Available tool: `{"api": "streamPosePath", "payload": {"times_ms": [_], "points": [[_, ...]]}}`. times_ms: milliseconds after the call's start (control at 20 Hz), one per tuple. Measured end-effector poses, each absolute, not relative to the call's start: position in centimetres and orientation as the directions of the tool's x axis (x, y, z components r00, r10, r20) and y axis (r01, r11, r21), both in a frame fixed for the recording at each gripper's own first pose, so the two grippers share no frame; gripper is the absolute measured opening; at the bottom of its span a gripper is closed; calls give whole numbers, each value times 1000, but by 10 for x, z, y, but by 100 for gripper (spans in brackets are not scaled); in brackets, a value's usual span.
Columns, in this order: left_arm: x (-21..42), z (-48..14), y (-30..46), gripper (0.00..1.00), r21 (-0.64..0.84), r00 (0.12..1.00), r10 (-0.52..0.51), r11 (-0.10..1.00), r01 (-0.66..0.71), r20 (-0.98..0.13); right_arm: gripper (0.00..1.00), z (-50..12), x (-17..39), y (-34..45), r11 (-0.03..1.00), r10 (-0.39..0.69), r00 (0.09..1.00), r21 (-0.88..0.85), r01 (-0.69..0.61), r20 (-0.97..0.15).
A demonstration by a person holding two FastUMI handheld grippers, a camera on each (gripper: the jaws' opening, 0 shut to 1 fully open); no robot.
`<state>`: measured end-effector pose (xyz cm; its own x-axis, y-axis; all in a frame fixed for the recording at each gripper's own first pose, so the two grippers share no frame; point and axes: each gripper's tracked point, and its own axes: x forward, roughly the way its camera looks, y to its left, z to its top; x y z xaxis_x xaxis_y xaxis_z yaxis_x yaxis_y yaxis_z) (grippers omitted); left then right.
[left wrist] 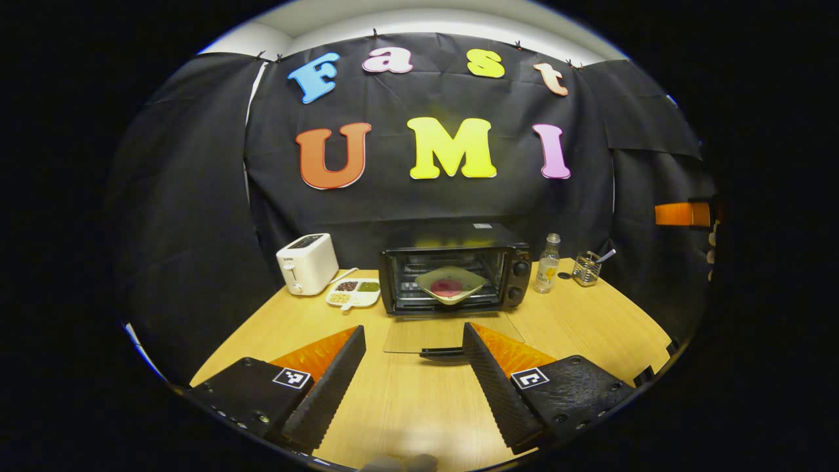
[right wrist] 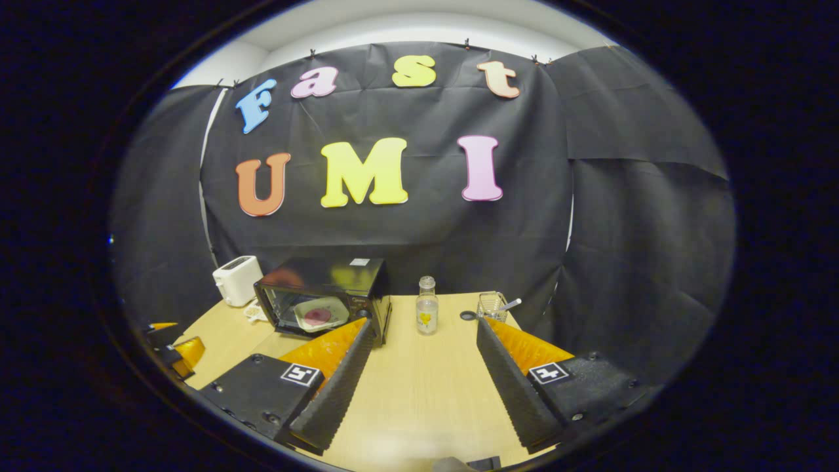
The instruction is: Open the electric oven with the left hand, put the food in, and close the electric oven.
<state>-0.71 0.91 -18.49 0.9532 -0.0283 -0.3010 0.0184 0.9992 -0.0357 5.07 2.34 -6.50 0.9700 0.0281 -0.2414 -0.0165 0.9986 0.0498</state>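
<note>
Toaster point(left wrist: 307, 263) far left, then the electric oven point(left wrist: 455, 278), door point(left wrist: 452, 333) flat open, plate of food point(left wrist: 450, 284) already inside. Both the left gripper point(left wrist: 413, 354) and right gripper point(right wrist: 425, 347) have fingers spread, holding nothing. Only closing's left I think: left gripper needs to lift that door handle point(left wrist: 441, 352).

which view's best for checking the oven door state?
Left gripper view: it faces the oven head-on, with the glass door folded down flat onto the table and the plate inside. Right gripper view shows the oven obliquely, its door edge behind the right gripper's finger.
</note>
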Motion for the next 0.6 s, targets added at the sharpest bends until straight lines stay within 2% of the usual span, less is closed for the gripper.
{"api": "streamPosePath", "payload": {"times_ms": [50, 100, 200, 250, 300, 350, 400, 450, 550, 600], "points": [[-6, -196, 0, 95, -33, 945, -33, 999, 24, -326, 100, -67, 48, 19, 999, 34, 968, 42, -24, -250], [-4, -209, -8, 97, -34, 938, -35, 999, 24, -344, 96, -67, 48, 15, 999, 41, 967, 37, -33, -252], [-3, -232, -19, 97, -47, 919, -36, 999, 19, -392, 96, -67, 48, 9, 998, 56, 964, 37, -49, -258], [-1, -243, -25, 97, -55, 911, -38, 998, 17, -411, 100, -67, 47, 7, 998, 63, 963, 30, -57, -263], [3, -254, -32, 97, -63, 901, -46, 998, 21, -431, 96, -66, 48, 3, 998, 64, 962, 20, -61, -266], [6, -265, -36, 97, -61, 894, -47, 998, 22, -445, 100, -66, 49, 0, 998, 66, 961, 11, -65, -267], [10, -276, -40, 97, -59, 886, -50, 998, 26, -461, 100, -65, 48, -3, 998, 68, 960, 5, -69, -271], [13, -284, -43, 97, -58, 878, -54, 998, 30, -475, 96, -65, 47, -5, 997, 69, 959, 1, -72, -273], [19, -305, -47, 97, -53, 862, -54, 998, 32, -503, 100, -66, 46, -9, 997, 69, 957, -1, -72, -282], [24, -313, -49, 97, -52, 858, -53, 998, 30, -511, 96, -67, 46, -11, 997, 68, 956, -3, -72, -285]]}}
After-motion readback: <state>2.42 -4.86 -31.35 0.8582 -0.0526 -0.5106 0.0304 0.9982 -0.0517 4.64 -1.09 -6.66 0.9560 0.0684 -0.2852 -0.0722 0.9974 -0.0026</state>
